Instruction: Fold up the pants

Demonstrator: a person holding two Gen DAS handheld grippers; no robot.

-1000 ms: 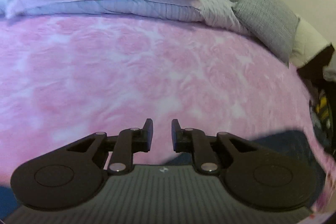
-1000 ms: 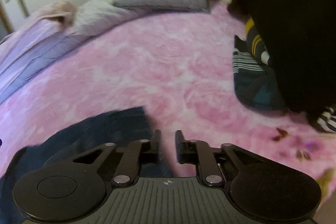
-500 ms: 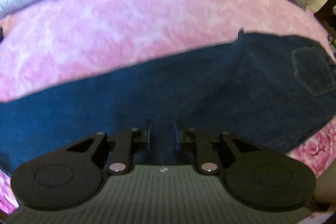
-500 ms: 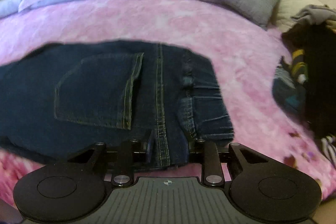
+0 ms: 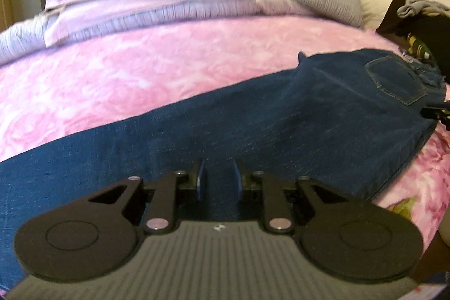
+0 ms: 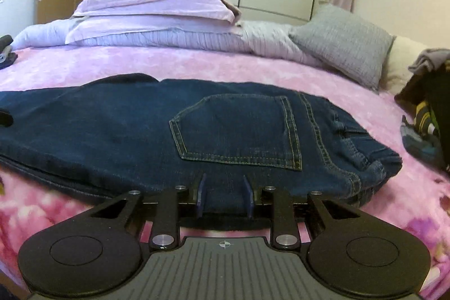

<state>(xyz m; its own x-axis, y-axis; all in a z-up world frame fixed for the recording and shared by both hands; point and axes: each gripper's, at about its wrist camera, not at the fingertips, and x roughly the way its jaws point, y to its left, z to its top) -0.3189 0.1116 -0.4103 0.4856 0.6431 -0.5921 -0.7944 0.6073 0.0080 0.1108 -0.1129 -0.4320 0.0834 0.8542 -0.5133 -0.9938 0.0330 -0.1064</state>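
Pink floral bedspread (image 6: 197, 63) carries the jeans (image 6: 112, 125), laid flat and lengthwise for folding. Left gripper (image 5: 218, 177) over the leg and right gripper (image 6: 224, 191) by the back pocket (image 6: 239, 128) both stand narrowly parted, clamping nothing.

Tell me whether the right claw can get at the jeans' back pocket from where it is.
Probably yes: the right claw sits at the near edge of the jeans, and the back pocket lies just ahead, uncovered.
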